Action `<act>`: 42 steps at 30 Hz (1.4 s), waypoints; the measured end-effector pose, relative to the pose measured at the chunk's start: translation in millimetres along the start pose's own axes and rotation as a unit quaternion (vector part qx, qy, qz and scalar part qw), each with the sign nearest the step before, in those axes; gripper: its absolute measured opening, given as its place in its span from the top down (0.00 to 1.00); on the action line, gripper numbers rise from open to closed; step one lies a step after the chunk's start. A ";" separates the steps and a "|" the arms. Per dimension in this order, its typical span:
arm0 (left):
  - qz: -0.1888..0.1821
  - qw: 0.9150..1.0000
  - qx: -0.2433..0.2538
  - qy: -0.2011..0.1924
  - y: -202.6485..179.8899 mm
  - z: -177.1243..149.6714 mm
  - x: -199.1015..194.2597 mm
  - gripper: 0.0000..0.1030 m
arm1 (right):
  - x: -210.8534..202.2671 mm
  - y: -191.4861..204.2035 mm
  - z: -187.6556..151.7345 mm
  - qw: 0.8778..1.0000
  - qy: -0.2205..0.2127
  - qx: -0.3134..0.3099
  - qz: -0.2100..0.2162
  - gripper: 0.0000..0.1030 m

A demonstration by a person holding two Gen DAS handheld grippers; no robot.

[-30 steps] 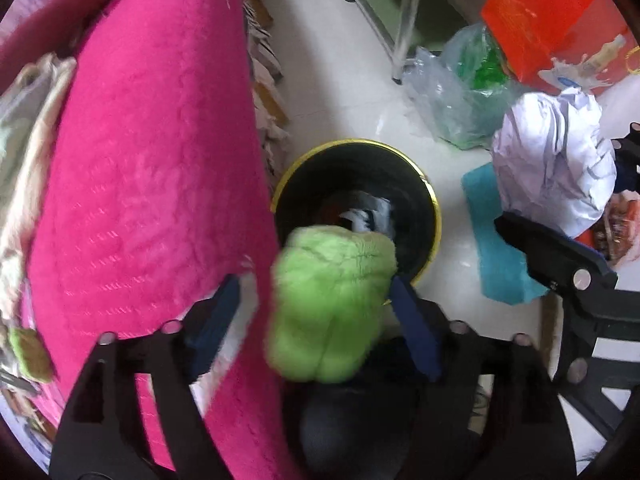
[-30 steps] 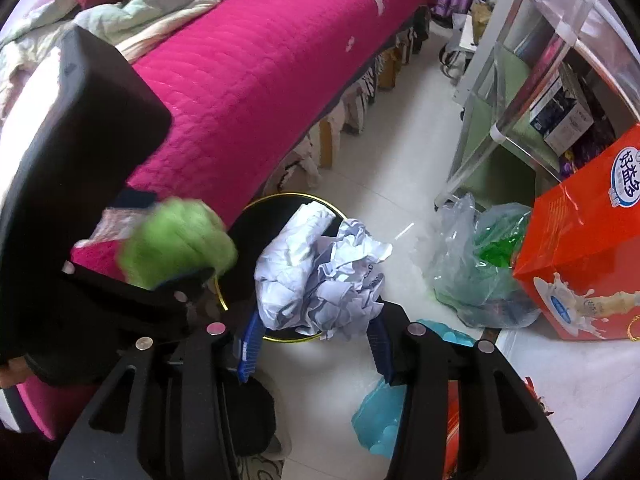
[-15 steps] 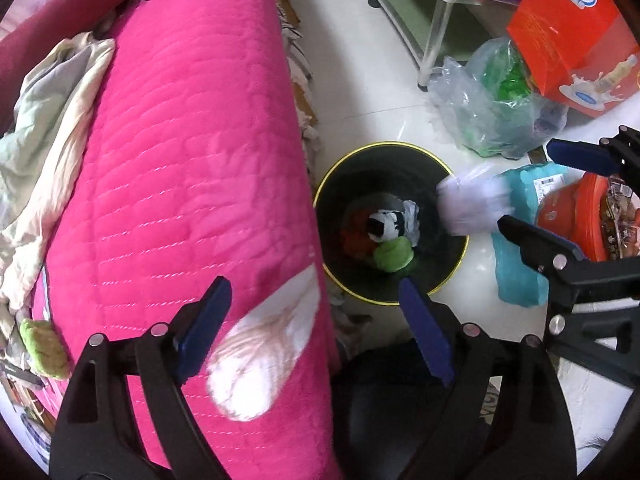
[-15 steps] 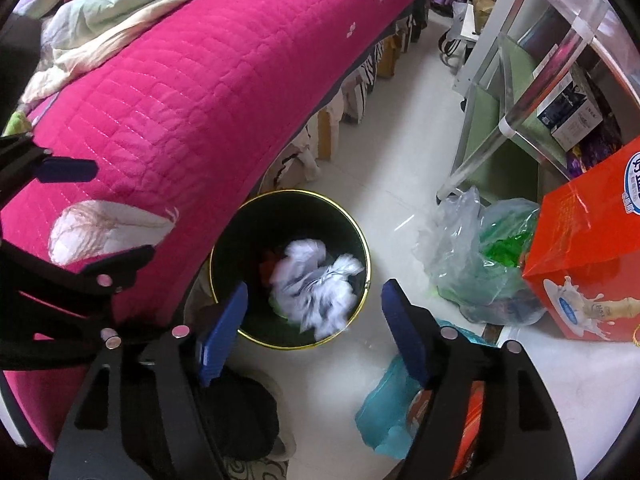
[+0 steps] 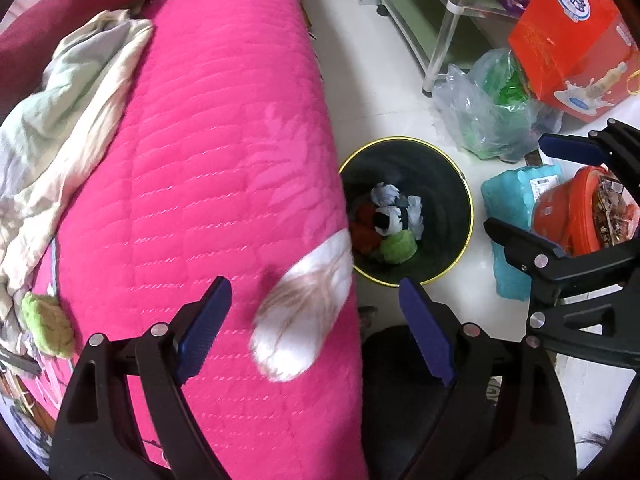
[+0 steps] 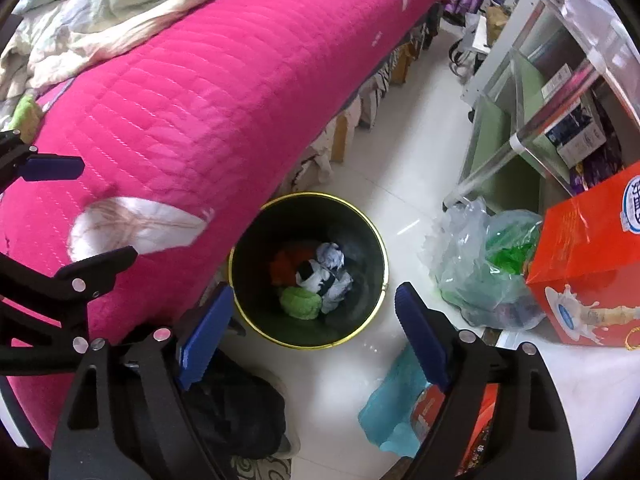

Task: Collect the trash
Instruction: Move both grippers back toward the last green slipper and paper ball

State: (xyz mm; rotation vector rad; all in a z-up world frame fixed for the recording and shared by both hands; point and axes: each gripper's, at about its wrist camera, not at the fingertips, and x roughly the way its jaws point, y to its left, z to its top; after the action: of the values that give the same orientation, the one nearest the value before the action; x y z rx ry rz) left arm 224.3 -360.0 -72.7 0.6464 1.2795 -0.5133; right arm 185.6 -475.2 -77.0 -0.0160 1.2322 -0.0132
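At the far left of the left wrist view, a crumpled pale bedsheet [image 5: 60, 120] lies bunched on the bed [image 5: 208, 160], whose quilted magenta cover is plush and ribbed with stitched rows. A small fuzzy green wad [image 5: 46, 330] sits at the sheet's lower edge, and a white feather-shaped patch [image 5: 304, 312] marks the cover near the bed's side. The left tool [image 5: 316, 328] hangs over that edge with its blue ridged pads spread wide and nothing between them.

Just beside the bed, on the glossy white tile floor [image 6: 404, 184], stands a round black trash bin [image 6: 372, 240] with a thin yellow rim. Inside it lie a green fuzzy ball [image 6: 301, 303], crumpled white paper [image 6: 332, 258], a red lump and a black-and-white scrap. The right tool [image 6: 310, 332] hovers above the bin; its jaws have just been opening and now stand wide apart, empty.

To the right of the bin slumps a translucent plastic bag [image 6: 480, 264] holding something bright green, touching an orange-red carton [image 6: 592, 248] with printed milk artwork. A teal wrinkled bag [image 6: 396, 408] lies on the floor below. Behind them rises a metal-framed shelf [image 6: 520, 92] carrying boxes.
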 end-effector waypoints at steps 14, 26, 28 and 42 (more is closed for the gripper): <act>0.015 0.998 -0.055 -0.019 59.9 -43.5 -29.3 0.19 | -28.0 74.1 21.4 0.999 -0.018 -0.049 0.014 0.22; 0.029 0.992 -0.120 -0.021 125.4 -92.4 -45.6 0.19 | -43.9 153.4 47.4 0.993 -0.034 -0.108 0.020 0.16; 0.033 0.991 -0.129 -0.019 136.8 -102.3 -47.6 0.19 | -45.7 166.4 50.5 0.992 -0.035 -0.117 0.020 0.16; 0.051 0.981 -0.184 -0.016 219.0 -159.7 -49.9 0.19 | -48.7 271.0 73.3 0.985 -0.039 -0.166 0.037 0.16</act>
State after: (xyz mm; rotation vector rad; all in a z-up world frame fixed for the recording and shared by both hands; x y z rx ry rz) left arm 249.1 -91.6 -15.2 0.3873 1.2620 -0.1926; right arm 239.0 -203.0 -12.0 -0.2587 1.1450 0.2550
